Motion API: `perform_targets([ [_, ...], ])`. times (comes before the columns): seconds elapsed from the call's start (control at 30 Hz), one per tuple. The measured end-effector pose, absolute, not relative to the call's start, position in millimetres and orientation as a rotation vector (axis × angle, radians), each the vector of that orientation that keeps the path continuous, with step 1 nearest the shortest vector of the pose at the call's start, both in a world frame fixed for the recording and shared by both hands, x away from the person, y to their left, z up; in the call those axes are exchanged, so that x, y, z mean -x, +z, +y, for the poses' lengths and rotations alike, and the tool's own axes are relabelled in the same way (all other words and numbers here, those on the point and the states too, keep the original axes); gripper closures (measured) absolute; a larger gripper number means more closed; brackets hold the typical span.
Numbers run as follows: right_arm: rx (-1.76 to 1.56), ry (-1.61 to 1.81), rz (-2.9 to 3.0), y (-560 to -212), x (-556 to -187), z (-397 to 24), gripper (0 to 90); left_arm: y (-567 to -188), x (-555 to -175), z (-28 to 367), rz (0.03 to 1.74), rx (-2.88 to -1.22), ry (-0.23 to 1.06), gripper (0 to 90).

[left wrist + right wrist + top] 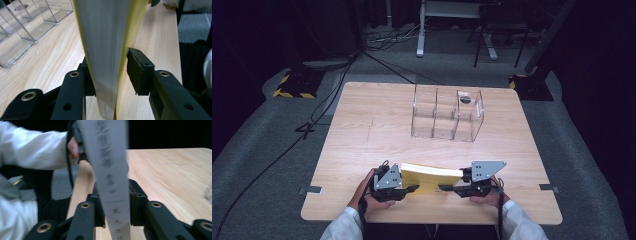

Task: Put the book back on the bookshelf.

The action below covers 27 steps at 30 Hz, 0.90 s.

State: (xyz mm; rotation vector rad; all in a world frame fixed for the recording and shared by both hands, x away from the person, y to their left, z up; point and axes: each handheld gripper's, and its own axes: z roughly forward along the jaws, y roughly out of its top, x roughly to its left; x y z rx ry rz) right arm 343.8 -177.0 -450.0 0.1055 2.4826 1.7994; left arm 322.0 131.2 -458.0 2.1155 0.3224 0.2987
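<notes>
Light wood tabletop on grey carpet floor. Clear 3-compartment organizer stands twd far side; yellow book at near edge, btwn grippers.

Between my two sets of jaws the book fills the whole gap, so nothing can pass across there. Ahead of the jaws I have a broad stretch of bare table with nothing on it until the clear plastic organizer, which stands well beyond the jaws and a little toward the right-hand side. Its upright dividers block any straight push through it. To the outside of the left jaws the table runs free to the edge, and likewise outside the right jaws. Behind the jaws my own forearms and sleeves close off the near edge.
</notes>
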Motion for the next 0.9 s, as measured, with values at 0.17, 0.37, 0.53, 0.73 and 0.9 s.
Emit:
perform_targets([
  [0.17,-0.239,1.836,2.429,-455.8,-349.8,-192.9,74.6,-460.5,-334.8,109.9,0.305,-2.139,0.318,61.8],
  [0.37,-0.279,1.825,2.431,-463.0,-349.6,-204.5,70.1,-461.6,-334.4,100.7,0.248,-2.139,0.304,67.3],
  [0.53,-0.221,1.640,2.470,-458.4,-340.2,-204.9,60.3,-461.8,-337.8,92.7,0.235,-2.137,0.286,68.9],
  [0.73,-0.317,1.669,2.439,-457.6,-344.9,-217.3,68.0,-463.5,-347.0,75.8,0.226,-2.118,0.280,67.0],
  [0.9,-0.328,1.646,2.412,-457.4,-347.4,-222.4,74.3,-466.8,-353.2,69.2,0.260,-2.084,0.264,62.2],
])
